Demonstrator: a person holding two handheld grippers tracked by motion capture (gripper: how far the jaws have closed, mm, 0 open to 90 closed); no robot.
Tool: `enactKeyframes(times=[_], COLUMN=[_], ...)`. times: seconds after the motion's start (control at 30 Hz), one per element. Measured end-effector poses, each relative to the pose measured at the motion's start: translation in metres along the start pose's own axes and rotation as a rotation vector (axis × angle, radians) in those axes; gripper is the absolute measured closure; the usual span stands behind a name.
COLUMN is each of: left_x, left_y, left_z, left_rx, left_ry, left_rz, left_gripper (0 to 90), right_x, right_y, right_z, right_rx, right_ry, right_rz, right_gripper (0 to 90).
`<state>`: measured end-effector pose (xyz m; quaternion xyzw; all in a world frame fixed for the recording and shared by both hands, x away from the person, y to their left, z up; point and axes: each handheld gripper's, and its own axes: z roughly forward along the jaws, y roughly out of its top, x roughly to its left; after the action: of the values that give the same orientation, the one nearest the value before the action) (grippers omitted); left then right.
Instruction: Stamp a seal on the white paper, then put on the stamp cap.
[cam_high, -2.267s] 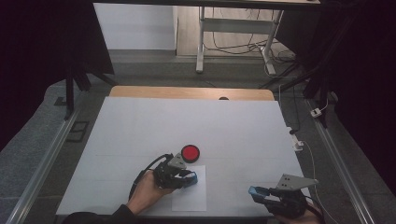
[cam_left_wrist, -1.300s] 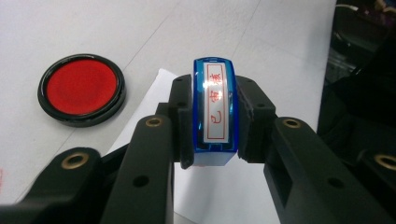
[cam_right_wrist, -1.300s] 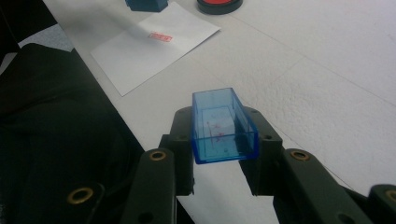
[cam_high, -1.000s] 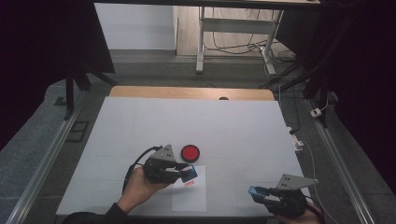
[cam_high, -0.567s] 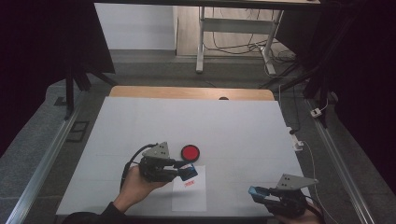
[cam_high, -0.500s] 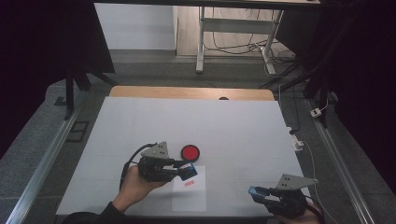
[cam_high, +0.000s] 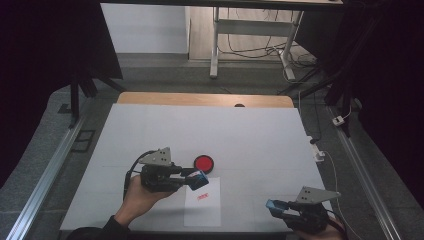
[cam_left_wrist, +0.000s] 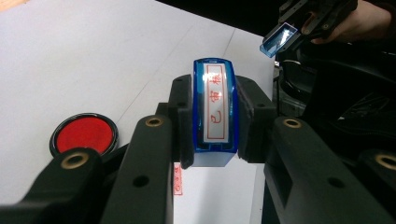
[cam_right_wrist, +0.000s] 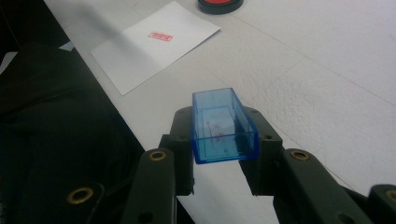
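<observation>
My left gripper (cam_high: 199, 180) is shut on a blue stamp (cam_left_wrist: 214, 112); its white face with red characters points toward the camera. It hovers above the top edge of a white sheet of paper (cam_high: 202, 207) that bears a red stamp mark (cam_high: 202, 196). Just beyond lies a round red ink pad (cam_high: 204, 163), also at the left in the left gripper view (cam_left_wrist: 84, 134). My right gripper (cam_high: 272, 206) stays near the table's front right edge, shut on the stamp's clear blue cap (cam_right_wrist: 222, 125), open side up. The stamped paper (cam_right_wrist: 154, 44) lies ahead of it.
A white cover spreads over the table (cam_high: 260, 140), with a wooden strip along the far edge. Metal rails run down both sides. A white cable plug (cam_high: 318, 153) lies at the right edge. The person's dark-clothed lap shows at the front.
My left gripper has lifted off the paper with the stamp and drawn slightly left, leaving a red mark on the sheet. The right gripper has not moved.
</observation>
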<state>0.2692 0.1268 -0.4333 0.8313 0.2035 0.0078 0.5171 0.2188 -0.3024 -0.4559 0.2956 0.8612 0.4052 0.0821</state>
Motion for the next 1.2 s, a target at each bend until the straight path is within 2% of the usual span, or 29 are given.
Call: enactKeyframes(times=[0.43, 0.67, 0.87, 1.2], left_x=[-0.001, -0.001, -0.001, -0.001], left_y=[0.000, 0.000, 0.000, 0.000], left_z=[0.001, 0.001, 0.000, 0.000], left_rx=[0.003, 0.001, 0.000, 0.004], left_ry=[-0.006, -0.010, -0.009, -0.010], left_rz=[0.006, 0.014, 0.036, 0.044], left_gripper=[70.1, 70.1, 70.1, 70.1], right_x=[0.001, 0.002, 0.005, 0.010], right_y=[0.000, 0.002, 0.006, 0.017], right_z=[-0.001, -0.003, -0.003, 0.004], right_rx=[-0.007, -0.038, -0.056, -0.070], right_ry=[-0.004, 0.002, 0.020, 0.076], right_rz=[-0.005, -0.002, -0.012, -0.029], right_gripper=[68.8, 68.8, 68.8, 68.9])
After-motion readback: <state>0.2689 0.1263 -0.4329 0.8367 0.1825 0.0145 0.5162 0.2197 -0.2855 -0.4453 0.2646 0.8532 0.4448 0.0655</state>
